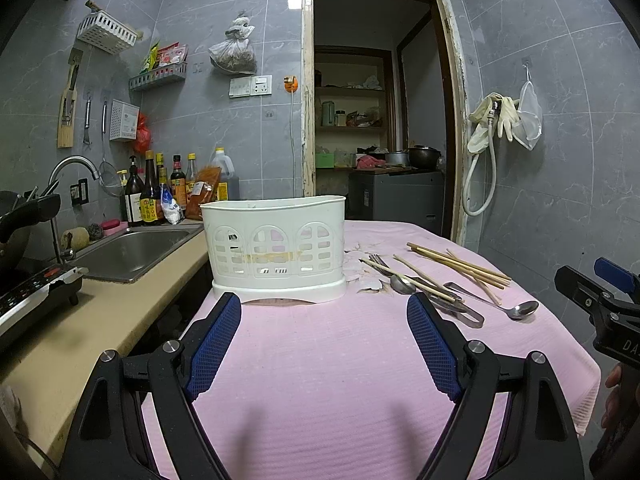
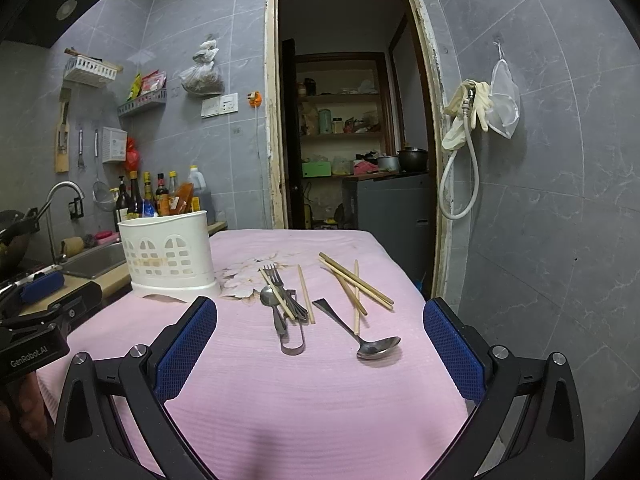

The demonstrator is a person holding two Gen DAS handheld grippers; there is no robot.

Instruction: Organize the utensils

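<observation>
Grey-tiled kitchen, open doorway at the back, and a table with a pink cloth (image 1: 320,360) up front. From the left wrist view, the left gripper (image 1: 324,320) hovers low over the cloth with its jaws spread wide and nothing between them, pointed at a white caddy (image 1: 274,240) standing upright near the table's far left corner. Right of the caddy the utensils lie loose on the cloth: a fork (image 1: 378,262), a spoon (image 1: 402,285), chopsticks (image 1: 460,266) and a ladle (image 1: 520,311). A sink (image 1: 132,252) sits in the counter off to the left. From the right wrist view, the right gripper (image 2: 320,328) is wide open too, holding nothing, facing the pile. Fork (image 2: 274,276) and spoon (image 2: 269,296) overlap in one bunch with a metal loop handle (image 2: 294,344) and a couple of chopsticks, while more chopsticks (image 2: 356,284) lie crossed just beside them, with the ladle (image 2: 376,347) nearest the camera. The caddy (image 2: 168,252) is off to the left, apart from the utensils.
</observation>
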